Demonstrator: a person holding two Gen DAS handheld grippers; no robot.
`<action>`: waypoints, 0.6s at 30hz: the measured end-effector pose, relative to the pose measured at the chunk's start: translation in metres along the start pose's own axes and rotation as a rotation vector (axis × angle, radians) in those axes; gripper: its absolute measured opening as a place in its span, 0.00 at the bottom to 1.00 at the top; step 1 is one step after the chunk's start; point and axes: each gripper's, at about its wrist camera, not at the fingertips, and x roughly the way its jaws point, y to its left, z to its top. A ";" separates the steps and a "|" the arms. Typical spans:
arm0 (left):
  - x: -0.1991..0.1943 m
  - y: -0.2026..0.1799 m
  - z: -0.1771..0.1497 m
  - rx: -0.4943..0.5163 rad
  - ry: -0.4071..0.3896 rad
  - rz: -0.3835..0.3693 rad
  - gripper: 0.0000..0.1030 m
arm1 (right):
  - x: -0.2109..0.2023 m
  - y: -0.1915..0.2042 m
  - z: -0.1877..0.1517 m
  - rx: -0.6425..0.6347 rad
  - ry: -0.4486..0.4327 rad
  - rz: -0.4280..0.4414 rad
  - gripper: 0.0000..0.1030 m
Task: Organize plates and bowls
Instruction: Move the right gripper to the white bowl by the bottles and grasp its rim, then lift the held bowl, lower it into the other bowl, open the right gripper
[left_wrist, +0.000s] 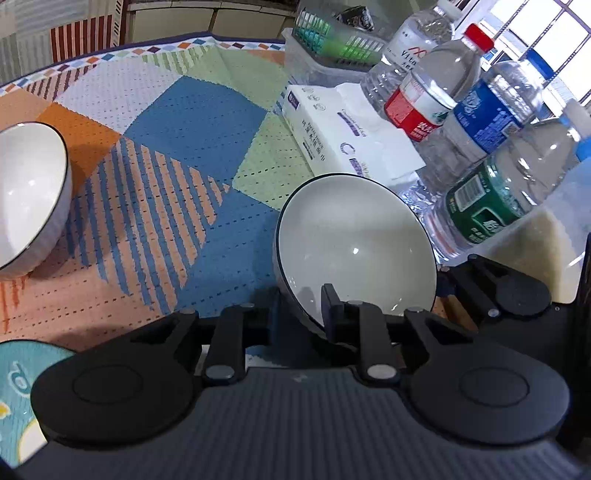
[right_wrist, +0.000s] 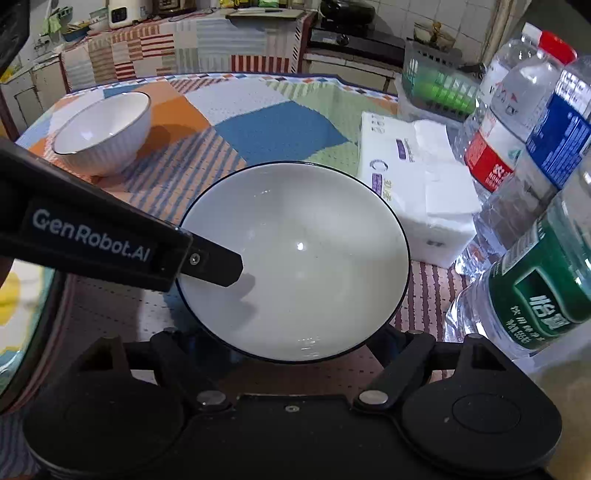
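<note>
A white bowl with a dark rim (left_wrist: 354, 240) stands on the patchwork tablecloth (left_wrist: 192, 122) close in front of both grippers. My left gripper (left_wrist: 301, 306) is shut on its near rim, one finger inside the bowl and one outside; that inner finger (right_wrist: 218, 267) shows in the right wrist view, reaching into the bowl (right_wrist: 295, 258) from the left. My right gripper (right_wrist: 291, 343) has its jaws spread wide on either side of the bowl's lower body. Its fingertips are hidden under the rim, so contact is unclear. A second white ribbed bowl (right_wrist: 107, 136) stands apart at the far left.
A tissue pack (right_wrist: 417, 177) lies just right of the held bowl. Several water bottles (right_wrist: 535, 277) crowd the right side, with a green basket (right_wrist: 439, 85) behind them. A teal patterned plate edge (left_wrist: 18, 387) shows at the near left.
</note>
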 end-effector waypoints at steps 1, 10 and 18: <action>-0.004 -0.001 -0.001 0.003 0.000 0.002 0.21 | -0.004 0.002 0.000 -0.009 -0.008 0.001 0.84; -0.046 -0.015 -0.011 0.050 0.001 0.054 0.20 | -0.037 0.017 0.000 -0.013 -0.031 0.033 0.84; -0.087 -0.019 -0.015 0.082 -0.030 0.063 0.20 | -0.077 0.033 0.004 -0.038 -0.066 0.059 0.85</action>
